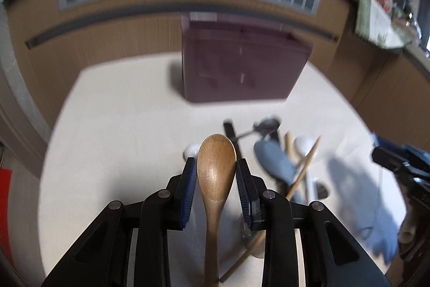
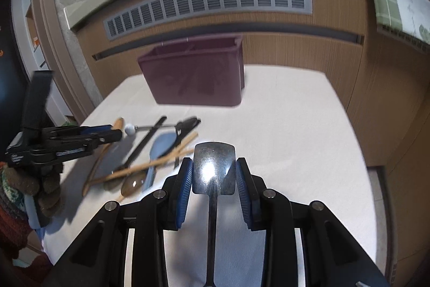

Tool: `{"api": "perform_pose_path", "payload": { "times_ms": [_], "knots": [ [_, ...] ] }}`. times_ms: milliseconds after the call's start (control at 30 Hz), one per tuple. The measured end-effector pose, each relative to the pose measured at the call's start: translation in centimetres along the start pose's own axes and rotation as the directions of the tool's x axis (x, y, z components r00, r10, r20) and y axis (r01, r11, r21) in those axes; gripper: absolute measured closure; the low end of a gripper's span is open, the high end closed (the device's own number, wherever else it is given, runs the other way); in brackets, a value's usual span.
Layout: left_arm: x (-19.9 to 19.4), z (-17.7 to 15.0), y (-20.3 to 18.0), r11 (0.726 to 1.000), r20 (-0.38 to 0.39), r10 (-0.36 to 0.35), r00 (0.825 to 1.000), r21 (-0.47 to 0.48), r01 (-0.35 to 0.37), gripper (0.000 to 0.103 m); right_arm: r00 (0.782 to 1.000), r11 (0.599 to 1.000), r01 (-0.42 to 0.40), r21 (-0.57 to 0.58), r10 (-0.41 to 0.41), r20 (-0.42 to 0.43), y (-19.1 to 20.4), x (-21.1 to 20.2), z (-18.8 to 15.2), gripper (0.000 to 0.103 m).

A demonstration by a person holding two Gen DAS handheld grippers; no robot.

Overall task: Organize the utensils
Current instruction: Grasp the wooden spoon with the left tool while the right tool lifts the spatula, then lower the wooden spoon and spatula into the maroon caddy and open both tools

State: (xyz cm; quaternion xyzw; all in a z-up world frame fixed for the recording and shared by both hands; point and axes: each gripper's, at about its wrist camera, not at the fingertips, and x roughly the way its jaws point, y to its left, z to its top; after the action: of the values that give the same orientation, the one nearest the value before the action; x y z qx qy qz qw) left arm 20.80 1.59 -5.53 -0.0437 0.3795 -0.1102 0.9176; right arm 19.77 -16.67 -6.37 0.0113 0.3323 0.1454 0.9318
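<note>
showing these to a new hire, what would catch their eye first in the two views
Each gripper holds a spoon by its bowl: the left gripper is shut on a wooden spoon, the right gripper on a shiny metal spoon. Beyond both, a dark maroon organizer box stands at the far side of the white table. A jumbled pile of utensils lies between the grippers.

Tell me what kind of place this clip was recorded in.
Probably a home, at a low white table against wood-panelled cabinetry with a long vent grille. A maroon utensil organizer stands on the table near a loose pile of utensils, and a cluttered ledge runs alongside.
</note>
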Motion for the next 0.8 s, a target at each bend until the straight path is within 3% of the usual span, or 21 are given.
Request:
{"api": "perform_pose_path", "payload": {
  "times_ms": [167, 333, 433, 500, 633, 733, 800],
  "knots": [
    [-3.6, 1.4, -0.2, 1.000, 0.112, -0.007, 0.994, -0.001, 0.007, 0.072, 1.000, 1.000, 0.010, 0.007, -0.010, 0.030, 0.2, -0.4, 0.9, 0.074],
    [-4.8, 2.9, -0.5, 1.000, 0.152, -0.024, 0.988, -0.011, 0.026, 0.073, 0.998, 1.000, 0.009, -0.007, -0.008, 0.061, 1.0, -0.8, 1.9, 0.074],
    [-5.9, 5.5, -1.1, 0.998, 0.185, -0.061, 0.981, 0.002, 0.062, 0.073, 0.993, 1.000, 0.006, -0.004, -0.005, 0.119, 1.1, -1.9, 3.9, 0.074],
    [-8.3, 8.6, -1.8, 0.996, 0.275, -0.090, 0.957, 0.022, 0.087, 0.073, 0.978, 0.999, 0.020, -0.030, -0.014, 0.207, 1.2, -3.7, 7.4, 0.074],
    [-11.7, 15.1, -2.8, 0.992, 0.447, -0.129, 0.885, 0.050, 0.119, 0.072, 0.930, 0.994, 0.064, -0.092, -0.026, 0.367, 2.0, -6.9, 15.0, 0.075],
    [-11.1, 18.5, -2.6, 0.987, 0.499, -0.149, 0.854, 0.027, 0.157, 0.072, 0.899, 0.992, 0.088, -0.091, -0.040, 0.436, 2.4, -7.4, 19.8, 0.075],
    [-9.6, 19.9, -2.1, 0.987, 0.513, -0.143, 0.847, 0.008, 0.162, 0.072, 0.886, 0.990, 0.111, -0.088, -0.059, 0.461, 2.5, -6.3, 21.6, 0.075]
  ]
}}
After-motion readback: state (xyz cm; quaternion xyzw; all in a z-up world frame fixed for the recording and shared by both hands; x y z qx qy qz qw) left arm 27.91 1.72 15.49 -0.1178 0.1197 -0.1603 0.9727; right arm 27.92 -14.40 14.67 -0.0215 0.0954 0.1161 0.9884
